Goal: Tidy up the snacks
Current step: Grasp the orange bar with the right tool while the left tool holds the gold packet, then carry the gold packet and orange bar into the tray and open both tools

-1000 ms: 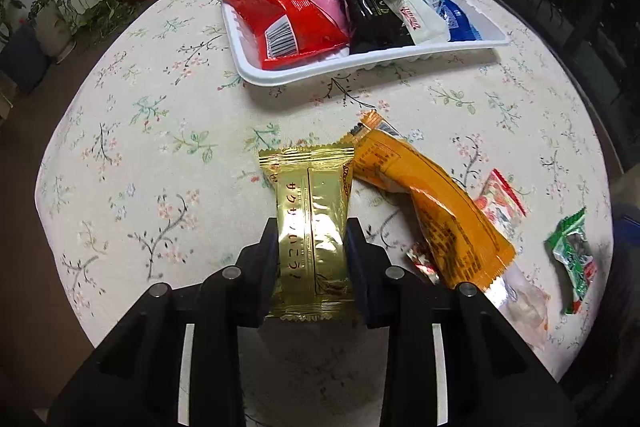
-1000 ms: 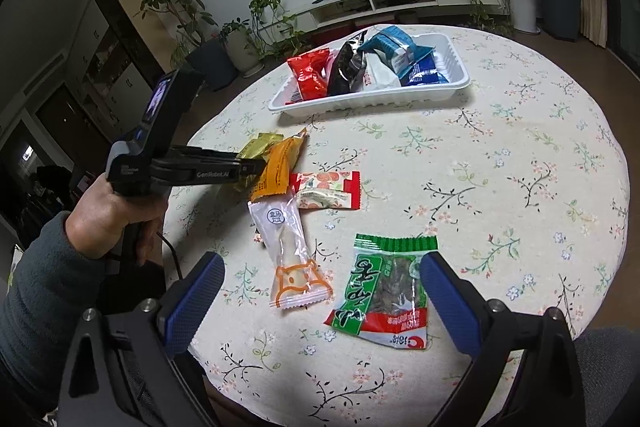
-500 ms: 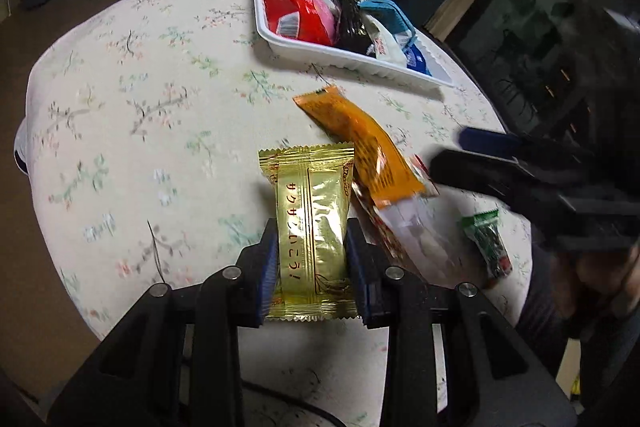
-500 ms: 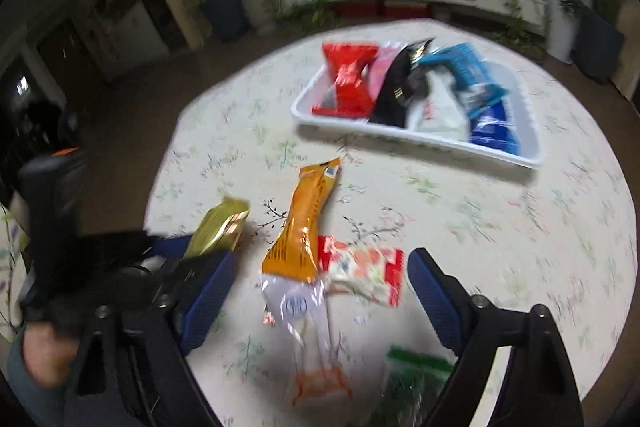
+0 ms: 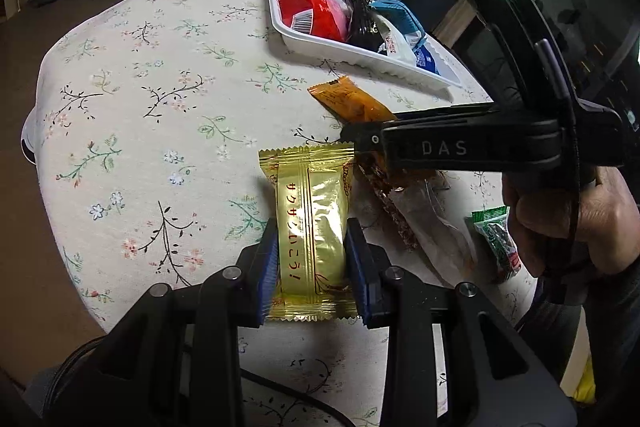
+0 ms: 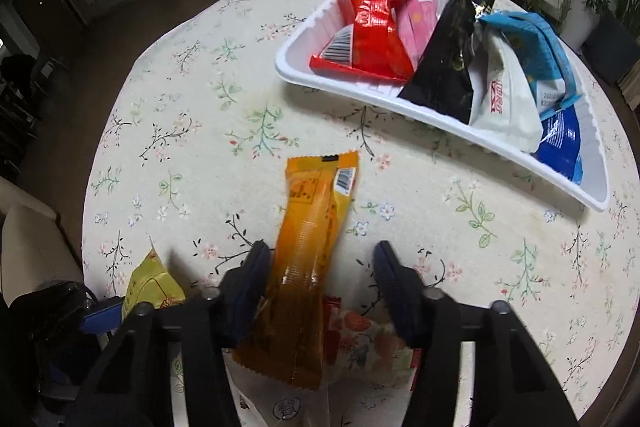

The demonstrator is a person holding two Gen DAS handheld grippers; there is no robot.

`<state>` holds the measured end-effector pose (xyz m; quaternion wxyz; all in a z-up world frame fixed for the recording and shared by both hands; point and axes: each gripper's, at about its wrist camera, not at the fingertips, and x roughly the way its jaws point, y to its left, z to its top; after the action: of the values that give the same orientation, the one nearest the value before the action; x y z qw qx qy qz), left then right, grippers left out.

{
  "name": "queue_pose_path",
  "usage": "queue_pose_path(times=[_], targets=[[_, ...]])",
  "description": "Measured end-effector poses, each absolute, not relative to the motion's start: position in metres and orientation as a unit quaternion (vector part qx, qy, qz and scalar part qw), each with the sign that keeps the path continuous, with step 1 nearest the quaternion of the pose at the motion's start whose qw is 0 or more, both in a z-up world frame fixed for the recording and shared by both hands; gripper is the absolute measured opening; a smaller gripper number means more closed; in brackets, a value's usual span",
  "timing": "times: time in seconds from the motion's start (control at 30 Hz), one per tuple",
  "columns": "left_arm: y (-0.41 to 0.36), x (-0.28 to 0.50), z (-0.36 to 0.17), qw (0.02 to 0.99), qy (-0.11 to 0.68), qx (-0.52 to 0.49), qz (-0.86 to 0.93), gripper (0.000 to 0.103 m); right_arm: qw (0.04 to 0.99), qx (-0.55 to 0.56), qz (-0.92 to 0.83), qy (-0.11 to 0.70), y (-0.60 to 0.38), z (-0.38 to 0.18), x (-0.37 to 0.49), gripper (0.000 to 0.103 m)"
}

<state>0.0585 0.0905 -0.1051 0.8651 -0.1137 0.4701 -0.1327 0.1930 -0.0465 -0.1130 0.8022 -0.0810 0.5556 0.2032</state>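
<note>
L gripper (image 5: 311, 259), blue-padded black two-finger tool, is clamped across the short width of a flat gold foil snack packet (image 5: 310, 223); pads press both long edges, packet's long axis runs straight out along the fingers, far end just beside the orange one. R gripper (image 6: 320, 275), same build, has jaws just closing around a long orange plastic snack sachet (image 6: 310, 263) lying on the round table w/ floral cloth (image 6: 192, 131). L pad looks at or nearly on the sachet's edge, R pad clearly apart w/ bare cloth in the gap, so not gripped yet imo. Sachet's long axis lies roughly along R fingers, tilted slightly, far end pointing toward the tray; jaws straddle its short width, which is what the closure needs. Its near end overlaps a small red-and-white fruit-print packet (image 6: 368, 331) and a clear-wrapped bar (image 5: 424, 227) underneath; risk of pinching the neighbour too. Off to the side, small green packet (image 5: 496, 239) near the person's right hand (image 5: 576, 223), loose. Far: white shallow plastic tray (image 6: 304, 47) holding red, pink, black, white and blue packs, well apart from both grippers. R is nearer the tray's open near rim; L has more table to cross. Room looks tightest at the blue end.
</note>
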Motion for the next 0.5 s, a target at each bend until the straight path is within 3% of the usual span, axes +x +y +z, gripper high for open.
queue_pose_path(times=[0.07, 0.2, 0.5], targets=[[0.09, 0.061, -0.106, 0.865, 0.471, -0.113, -0.133, 0.029, 0.805, -0.101, 0.199, 0.55, -0.043, -0.113, 0.19, 0.031], [0.089, 0.064, -0.107, 0.865, 0.472, -0.111, -0.132, 0.029, 0.804, -0.084, 0.207, 0.551, -0.052, -0.112, 0.189, 0.021], [0.091, 0.065, -0.108, 0.864, 0.472, -0.117, -0.135, 0.029, 0.829, 0.032, 0.225, 0.512, -0.107, -0.088, 0.163, 0.018]])
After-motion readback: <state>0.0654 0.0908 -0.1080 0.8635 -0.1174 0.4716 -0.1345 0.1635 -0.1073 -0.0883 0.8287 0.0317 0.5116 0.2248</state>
